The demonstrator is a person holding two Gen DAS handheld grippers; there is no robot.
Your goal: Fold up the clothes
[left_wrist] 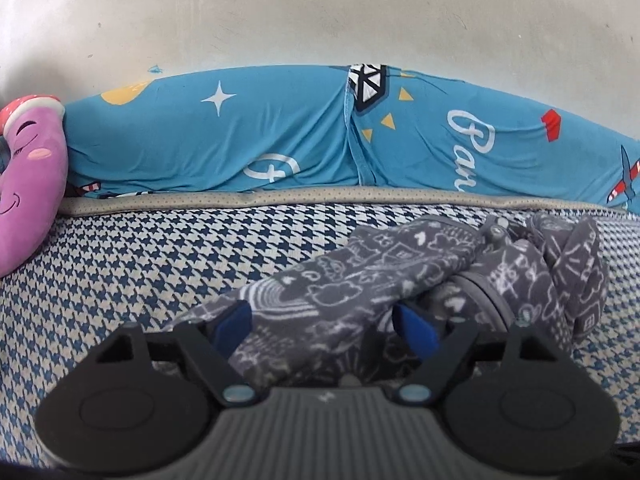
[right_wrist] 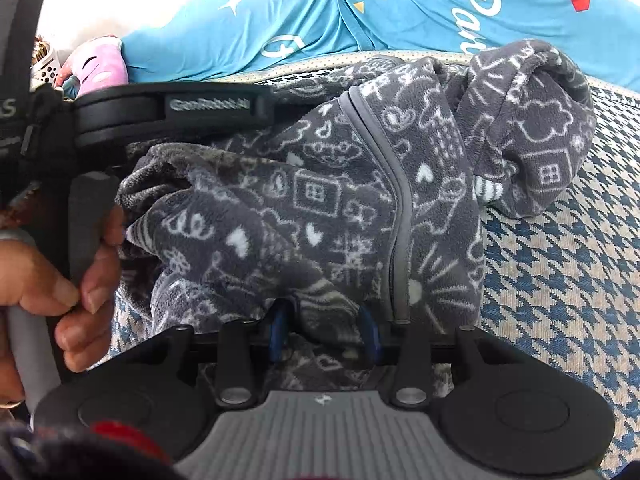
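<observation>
Grey doodle-print fleece garment [right_wrist: 320, 200] bunched on blue-white houndstooth mattress cover [right_wrist: 560, 280]. Right gripper [right_wrist: 324, 332] pinches fleece fold. Left gripper [left_wrist: 324, 316] straddles fabric, pad contact unclear; fingertips partly buried.

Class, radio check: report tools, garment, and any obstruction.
Left tool open around a fleece garment fold. Right tool shut on its hem. Garment bunched on houndstooth cover. Nothing in the way.
</observation>
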